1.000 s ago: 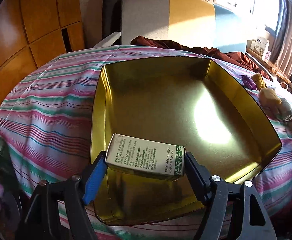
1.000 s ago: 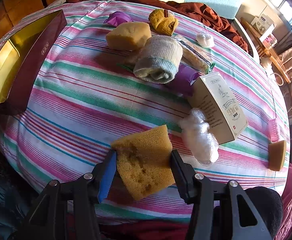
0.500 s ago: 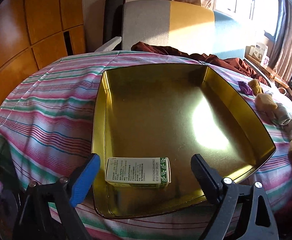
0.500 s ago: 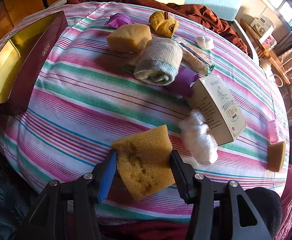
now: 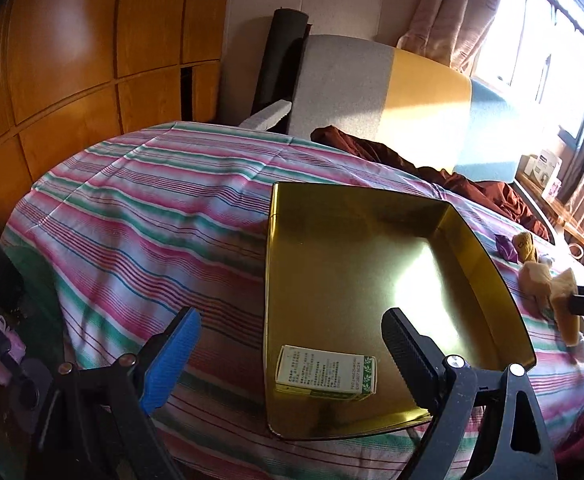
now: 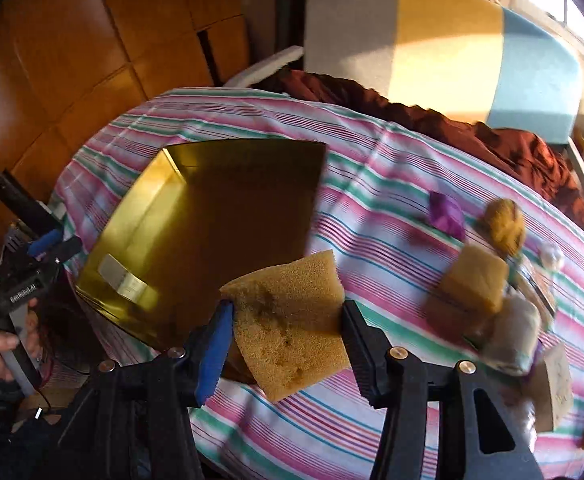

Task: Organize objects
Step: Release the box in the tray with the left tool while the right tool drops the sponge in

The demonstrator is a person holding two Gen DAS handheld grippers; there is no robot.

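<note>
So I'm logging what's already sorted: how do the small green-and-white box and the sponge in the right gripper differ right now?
The green-and-white box lies flat inside the gold tray, released; the sponge is clamped in the right gripper above the striped cloth. The box is rigid and printed; the sponge is porous and plain tan. The left gripper is open, touching nothing. Both are blocky.

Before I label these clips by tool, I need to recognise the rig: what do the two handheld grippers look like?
Both match: the left gripper and right gripper have black plastic frames with silver screws, one blue finger pad and one black ribbed pad. Seen from the right wrist, the left gripper's body carries white lettering and a grey handle.
</note>
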